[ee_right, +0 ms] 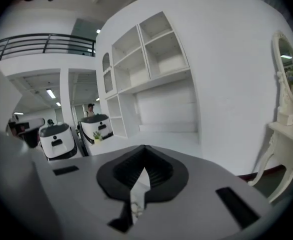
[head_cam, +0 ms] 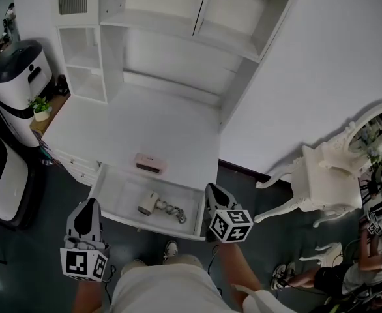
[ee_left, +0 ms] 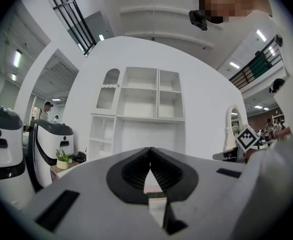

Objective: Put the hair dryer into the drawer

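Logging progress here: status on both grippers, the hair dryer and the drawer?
Both shut and empty: left gripper, right gripper. The hair dryer lies inside the open drawer, cord beside it. Nothing blocking the drawer.

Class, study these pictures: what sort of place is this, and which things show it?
Probably a mock bedroom corner set up inside a large hall: a white desk with open shelves, an ornate white dressing table with an oval mirror, and rounded black-and-white machines beside it.
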`<state>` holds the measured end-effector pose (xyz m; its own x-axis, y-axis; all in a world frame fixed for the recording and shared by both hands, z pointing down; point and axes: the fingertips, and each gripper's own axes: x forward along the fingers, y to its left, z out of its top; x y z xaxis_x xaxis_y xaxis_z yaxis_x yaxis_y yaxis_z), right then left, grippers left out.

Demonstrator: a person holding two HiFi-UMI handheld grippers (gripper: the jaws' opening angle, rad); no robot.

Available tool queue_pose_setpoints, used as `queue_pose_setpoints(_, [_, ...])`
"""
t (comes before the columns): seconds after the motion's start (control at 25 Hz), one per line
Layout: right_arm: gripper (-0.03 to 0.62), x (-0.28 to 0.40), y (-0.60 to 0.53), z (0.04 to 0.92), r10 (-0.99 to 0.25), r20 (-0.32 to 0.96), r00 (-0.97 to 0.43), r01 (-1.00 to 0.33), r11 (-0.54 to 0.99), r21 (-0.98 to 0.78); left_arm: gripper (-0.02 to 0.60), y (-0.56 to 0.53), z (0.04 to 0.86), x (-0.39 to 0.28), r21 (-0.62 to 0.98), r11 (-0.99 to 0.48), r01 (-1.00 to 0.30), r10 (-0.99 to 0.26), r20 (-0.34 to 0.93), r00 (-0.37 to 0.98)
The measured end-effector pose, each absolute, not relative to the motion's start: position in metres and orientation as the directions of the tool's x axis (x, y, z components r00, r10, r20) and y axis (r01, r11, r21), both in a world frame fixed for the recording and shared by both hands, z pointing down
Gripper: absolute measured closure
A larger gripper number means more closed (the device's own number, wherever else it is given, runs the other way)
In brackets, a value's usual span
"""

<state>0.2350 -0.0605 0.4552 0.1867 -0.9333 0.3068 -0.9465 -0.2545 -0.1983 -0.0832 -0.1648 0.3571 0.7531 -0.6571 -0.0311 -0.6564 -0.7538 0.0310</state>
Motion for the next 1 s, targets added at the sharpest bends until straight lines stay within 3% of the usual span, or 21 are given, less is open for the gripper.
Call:
queue_pose_setpoints(0.48, [0.583, 0.256, -0.041, 0.315, -0.986, -0.014, 0.165, -0.970, -0.160, -0.181, 0.566, -0.180, 0.308, -0.088, 0.000, -0.702, -0.712, -0.708, -0.107, 0.698])
queue_pose_setpoints(1.0, [0.583, 0.279, -0.006, 0.288, -0.970, -0.091, 0.225, -0.970, -0.214, -0.118, 0.566, -0.179, 0.302, -0.090, 0.012, -0.640, -0.768, -0.765, -0.090, 0.637])
